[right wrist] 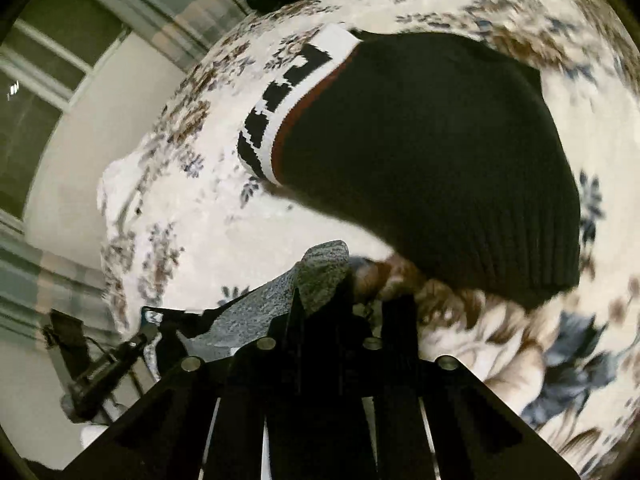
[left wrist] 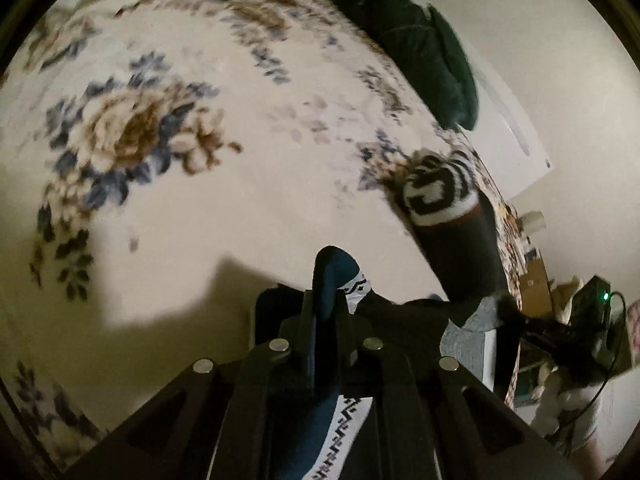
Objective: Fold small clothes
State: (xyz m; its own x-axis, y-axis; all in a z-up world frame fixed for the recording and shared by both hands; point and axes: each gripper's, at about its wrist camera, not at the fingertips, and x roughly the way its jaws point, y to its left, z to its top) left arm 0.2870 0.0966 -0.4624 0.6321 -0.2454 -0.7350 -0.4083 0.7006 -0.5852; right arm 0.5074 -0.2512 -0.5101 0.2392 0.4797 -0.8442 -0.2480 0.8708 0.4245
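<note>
Teal knit fabric with a white patterned band, one end of a small sock (left wrist: 340, 280), sits pinched in the left gripper (left wrist: 326, 300), jaws clenched on it, cloth sticking up past the fingertips and trailing back under the gripper body. Just right of it in the left wrist view a second, black ribbed sock with a black-and-white patterned cuff and a thin red stripe (left wrist: 448, 216) hangs tilted, cuff end up and away from the gripper, above the cream bedspread with blue and brown flower print (left wrist: 240, 184). A grey speckled heel patch (left wrist: 464, 332) shows low at its near end, next to the other gripper's dark hardware. Right wrist view: right gripper (right wrist: 340, 292) clamped on that grey speckled patch (right wrist: 320, 272), jaws nearly together, and the black sock body (right wrist: 432, 152) balloons up and right from the fingertips, cuff (right wrist: 296, 92) toward upper left. Both frames motion-blurred. Open bedspread lies wide to the left and ahead of the left gripper, shadow patch near its base. Bed edge runs down the right side of the left view; beyond it pale floor, a dark green cushion (left wrist: 424, 52) at the far corner, white sheet (left wrist: 516, 136), clutter of boxes lower right. Right view shows the bed edge at left, wall and striped curtain beyond.
</note>
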